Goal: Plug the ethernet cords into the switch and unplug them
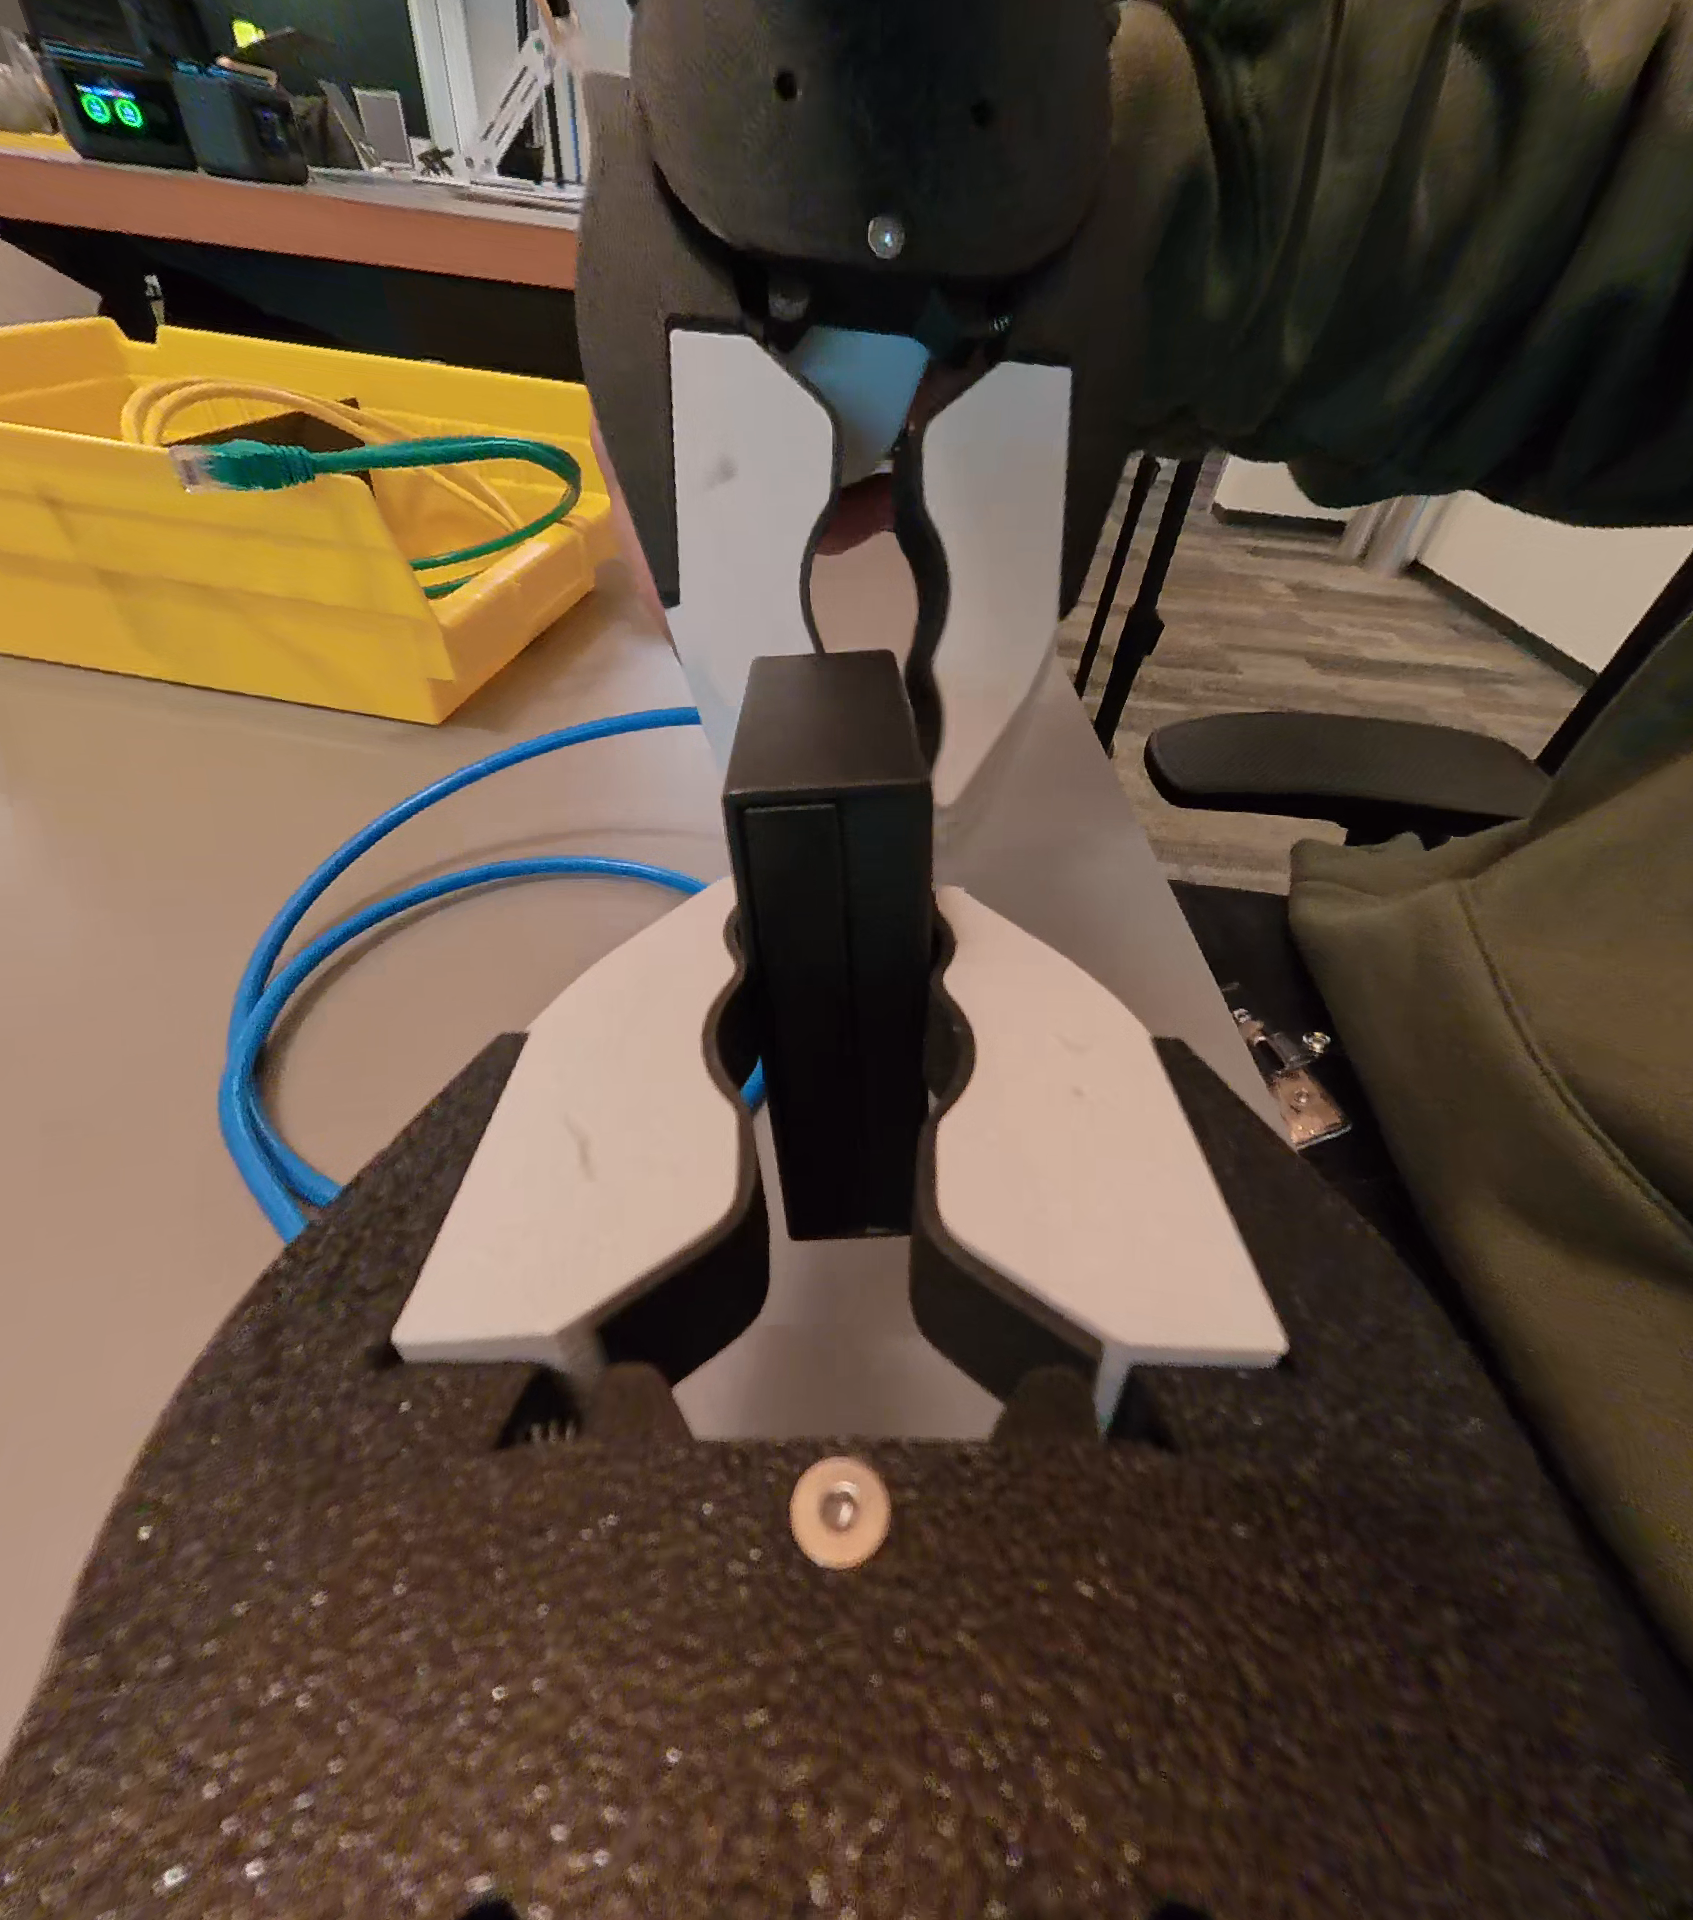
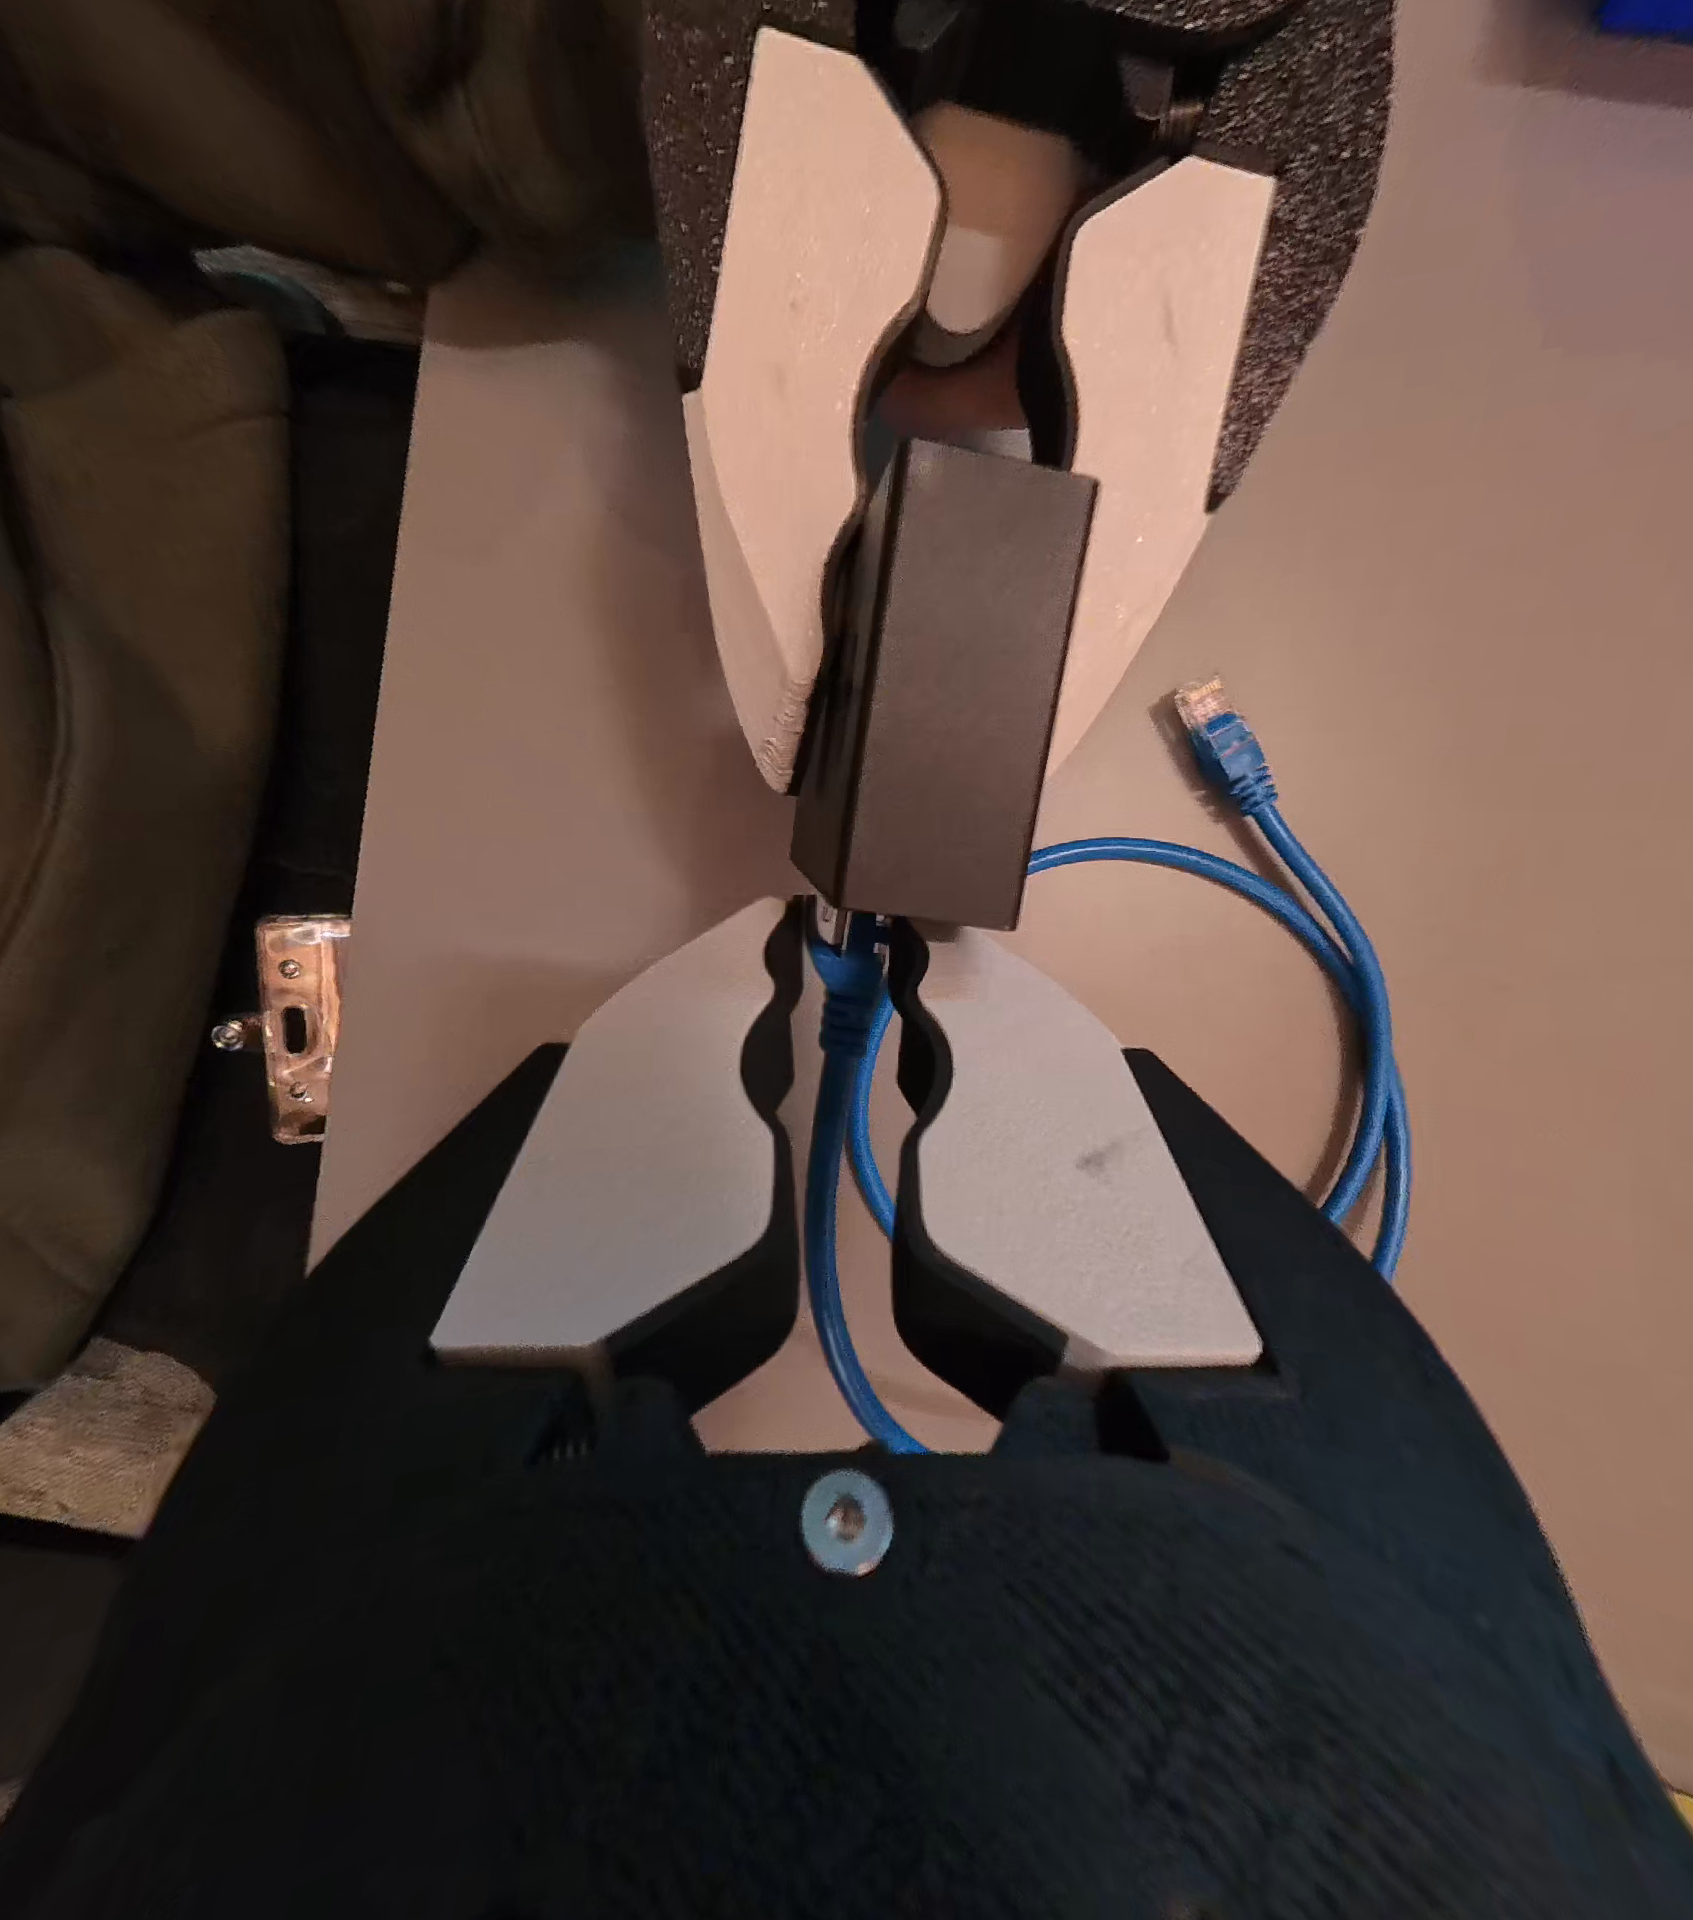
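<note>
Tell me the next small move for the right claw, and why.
Probably pull the plug straight back out of the switch. The right claw appears closed on the blue plug at the port, while the left claw clamps the switch steady. Whether it is fully seated is unclear.

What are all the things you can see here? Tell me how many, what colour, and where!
switch: one, black, held up between both grippers
blue cord: one, blue, looped on the table, one plug at the switch, other plug loose
green cord: one, green, draped over the bin
yellow cord: one, yellow, coiled inside the bin
bin: one, yellow, far left on the table
table: one, beige
chair: one, black, right
left hand-held gripper: shut on the switch
right hand-held gripper: around the blue plug
</note>
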Motion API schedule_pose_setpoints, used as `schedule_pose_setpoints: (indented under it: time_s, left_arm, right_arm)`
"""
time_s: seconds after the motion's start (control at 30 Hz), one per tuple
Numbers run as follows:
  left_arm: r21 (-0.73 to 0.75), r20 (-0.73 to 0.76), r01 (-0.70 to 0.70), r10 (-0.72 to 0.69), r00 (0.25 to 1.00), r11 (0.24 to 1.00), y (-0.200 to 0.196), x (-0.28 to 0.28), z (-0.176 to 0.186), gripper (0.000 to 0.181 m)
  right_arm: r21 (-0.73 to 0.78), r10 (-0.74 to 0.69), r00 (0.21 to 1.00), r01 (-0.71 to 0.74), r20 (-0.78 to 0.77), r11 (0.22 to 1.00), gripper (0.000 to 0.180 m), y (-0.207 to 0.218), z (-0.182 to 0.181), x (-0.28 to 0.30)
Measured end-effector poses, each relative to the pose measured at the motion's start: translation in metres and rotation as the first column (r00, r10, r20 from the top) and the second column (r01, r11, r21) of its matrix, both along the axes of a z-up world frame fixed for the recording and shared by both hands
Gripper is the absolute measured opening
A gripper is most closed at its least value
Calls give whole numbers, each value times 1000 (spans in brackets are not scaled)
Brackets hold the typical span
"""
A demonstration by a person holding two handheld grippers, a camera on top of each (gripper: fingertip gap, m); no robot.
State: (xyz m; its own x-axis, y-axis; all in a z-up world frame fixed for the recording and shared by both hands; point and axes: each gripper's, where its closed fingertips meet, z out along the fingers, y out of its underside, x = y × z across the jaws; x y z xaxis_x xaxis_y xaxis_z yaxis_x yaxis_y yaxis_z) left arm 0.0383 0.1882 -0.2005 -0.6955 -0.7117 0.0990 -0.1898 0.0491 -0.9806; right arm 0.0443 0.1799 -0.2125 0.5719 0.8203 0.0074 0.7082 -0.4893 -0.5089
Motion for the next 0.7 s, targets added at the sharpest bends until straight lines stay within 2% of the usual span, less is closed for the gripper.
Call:
schedule_pose_setpoints:
  time_s: [0.2, 0.7]
  left_arm:
    - [-4, 9, -6, 6, 1000, 1000, 1, -1, 3, 27]
    - [-9, 6, -14, 14, 1000, 1000, 2, 1, 4, 28]
  right_arm:
    - [-8, -4, 999, 3, -41, 1000, 15, 1, 4, -1]
    - [0, 20, 1000, -20, -8, 1000, 15, 2, 5, 0]
